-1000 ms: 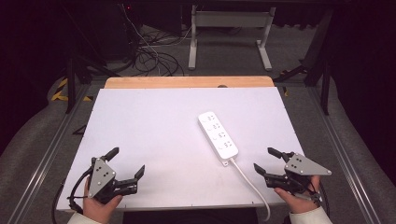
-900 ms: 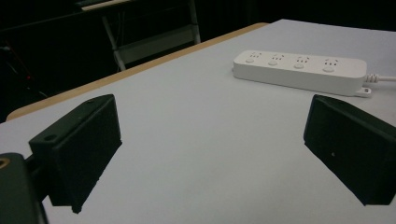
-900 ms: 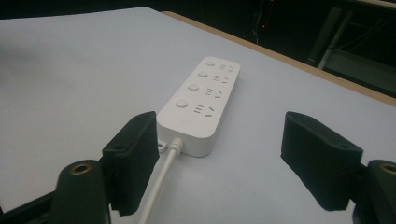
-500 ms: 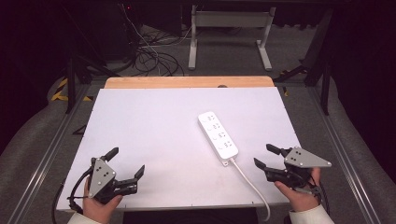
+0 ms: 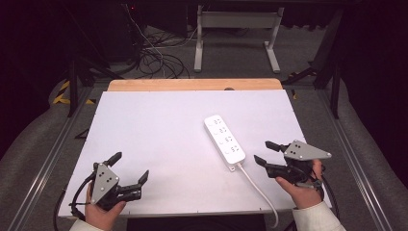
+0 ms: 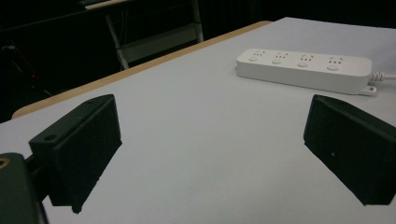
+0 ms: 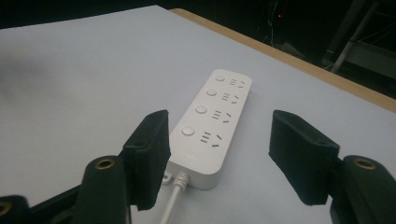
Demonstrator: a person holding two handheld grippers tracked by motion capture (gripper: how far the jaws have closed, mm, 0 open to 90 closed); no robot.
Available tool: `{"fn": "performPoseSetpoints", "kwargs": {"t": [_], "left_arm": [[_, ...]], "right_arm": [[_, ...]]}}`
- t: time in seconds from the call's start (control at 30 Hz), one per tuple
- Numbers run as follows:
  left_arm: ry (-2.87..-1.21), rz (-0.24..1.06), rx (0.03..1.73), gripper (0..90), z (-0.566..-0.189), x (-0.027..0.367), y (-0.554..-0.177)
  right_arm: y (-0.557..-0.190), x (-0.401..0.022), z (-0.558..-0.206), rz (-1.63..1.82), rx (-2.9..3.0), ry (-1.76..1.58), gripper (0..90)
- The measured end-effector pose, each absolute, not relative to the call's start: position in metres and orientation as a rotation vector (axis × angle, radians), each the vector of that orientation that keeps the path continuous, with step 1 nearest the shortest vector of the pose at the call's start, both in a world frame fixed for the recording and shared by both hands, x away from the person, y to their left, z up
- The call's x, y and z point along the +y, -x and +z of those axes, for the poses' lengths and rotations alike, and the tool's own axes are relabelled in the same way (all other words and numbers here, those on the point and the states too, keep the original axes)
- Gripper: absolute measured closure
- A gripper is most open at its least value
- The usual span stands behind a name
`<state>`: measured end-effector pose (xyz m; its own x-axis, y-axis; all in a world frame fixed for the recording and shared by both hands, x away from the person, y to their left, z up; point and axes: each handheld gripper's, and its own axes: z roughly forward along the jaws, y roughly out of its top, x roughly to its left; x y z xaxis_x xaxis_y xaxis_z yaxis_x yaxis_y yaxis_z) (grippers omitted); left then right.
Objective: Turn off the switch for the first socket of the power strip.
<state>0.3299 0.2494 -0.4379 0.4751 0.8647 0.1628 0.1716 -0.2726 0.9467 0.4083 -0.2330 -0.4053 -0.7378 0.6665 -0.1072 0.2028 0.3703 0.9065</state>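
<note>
Right gripper [image 5: 266, 152] sits at the table's near right, its black jaws apart and empty, aimed at the cable end of the white four-socket plastic power strip [image 5: 224, 142]. The jaws have just been closing somewhat, with nothing between them yet. In the right gripper view the strip lies dead ahead at twelve o'clock, its near end just beyond the fingertips [image 7: 150, 140] and its long axis running away from the gripper toward one o'clock. The gap between the jaws looks a little wider than the strip's short side.

In the high view the strip lies right of centre on the white table top [image 5: 159, 125], long axis from eleven o'clock to five o'clock, with its white cable [image 5: 255, 187] leaving the five o'clock end toward the near edge. The right gripper is just beside that end, at about four o'clock from the strip's middle, not touching.

Left gripper [image 5: 130, 173] rests at the near left, jaws wide apart and empty, well apart from the strip, which lies toward its two o'clock. Judgement: the right hand is clearly nearer and placed to straddle the strip's width.
</note>
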Motion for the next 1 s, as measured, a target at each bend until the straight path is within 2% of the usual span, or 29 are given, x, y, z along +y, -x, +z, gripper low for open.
{"fn": "performPoseSetpoints", "kwargs": {"t": [1.0], "left_arm": [[-1.74, 0.874, 0.888, 4.2, -0.438, 0.25, -0.33]], "right_arm": [[-0.438, -0.189, -0.401, 1.301, 2.258, -0.687, 40.3]]}}
